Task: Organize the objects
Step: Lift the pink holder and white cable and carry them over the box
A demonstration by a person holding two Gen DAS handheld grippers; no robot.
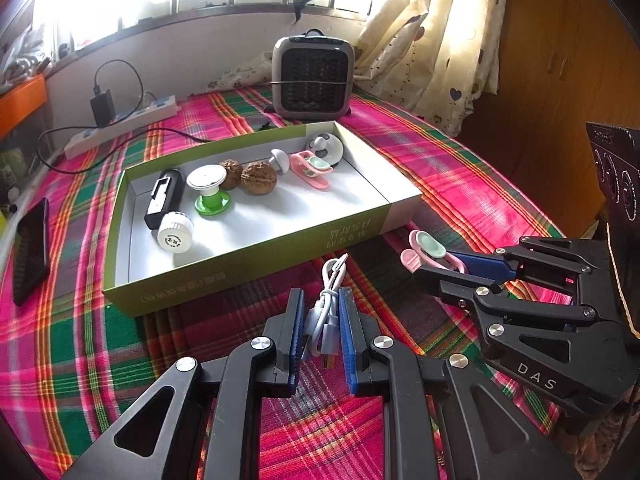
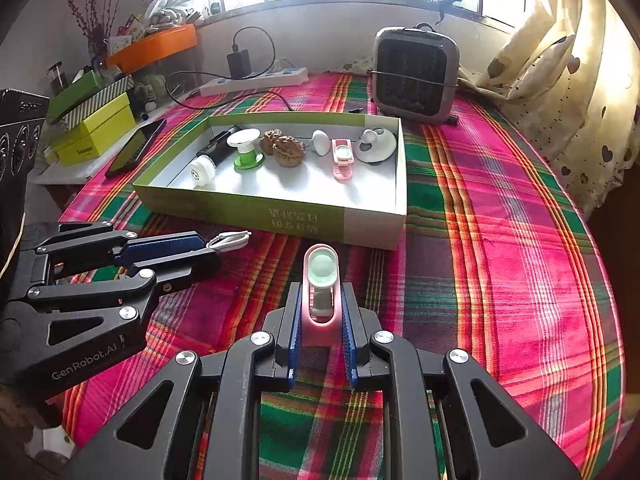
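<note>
A shallow green-and-white box (image 1: 248, 256) (image 2: 256, 210) lies on the plaid cloth and holds several small items: a black device, a white cap, a green-and-white spool, two walnuts, a pink clip and a white round gadget. My left gripper (image 1: 322, 300) is shut on a bundled white cable (image 1: 326, 308), just in front of the box; in the right wrist view the left gripper (image 2: 200, 246) has the cable (image 2: 230, 240) sticking out past its tips. My right gripper (image 2: 320, 296) is shut on a pink clip with a mint pad (image 2: 320, 280), also seen as the pink clip (image 1: 430, 250) in the right gripper (image 1: 448, 266).
A grey heater (image 1: 313, 76) (image 2: 416, 74) stands behind the box. A white power strip (image 1: 120, 126) with a black charger lies at the back left. A black phone (image 1: 30, 250) (image 2: 136, 146) rests left of the box. Curtains hang at the right; green boxes (image 2: 94, 128) stack beyond the table's left edge.
</note>
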